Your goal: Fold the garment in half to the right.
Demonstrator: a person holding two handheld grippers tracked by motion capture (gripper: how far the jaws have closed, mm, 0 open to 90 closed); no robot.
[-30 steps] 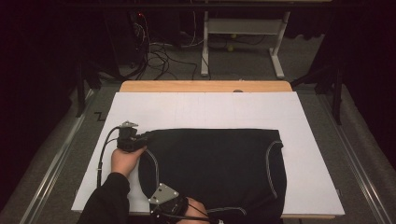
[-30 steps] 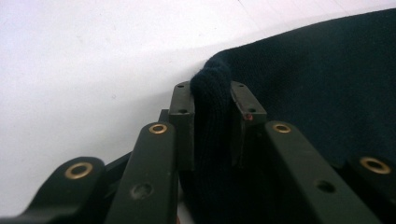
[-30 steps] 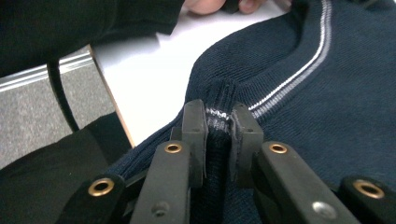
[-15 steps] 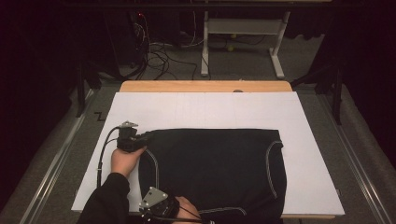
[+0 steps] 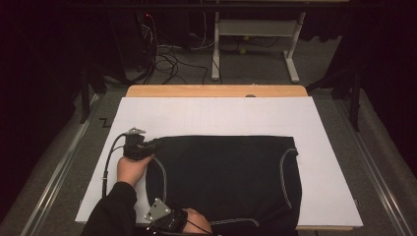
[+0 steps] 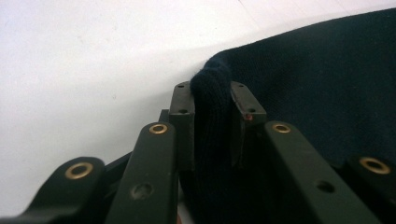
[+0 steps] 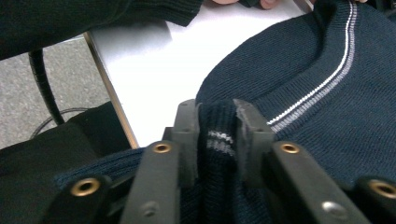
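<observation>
High view is showing a dark navy knit sweater (image 5: 226, 182) with white striping lying flat on the desk (image 5: 216, 115); left hand-held gripper (image 5: 150, 146) is pinching its ten-o'clock corner, right hand-held gripper (image 7: 216, 135), having just been closing, is clamping its seven-o'clock striped edge.

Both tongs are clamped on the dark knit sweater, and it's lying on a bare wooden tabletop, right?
Not quite. The left tongs and right tongs do each pinch a fold of the dark knit sweater, as the two gripper views show. But the high view shows it lying on a white sheet that covers the table; wood shows only along the far edge.
</observation>
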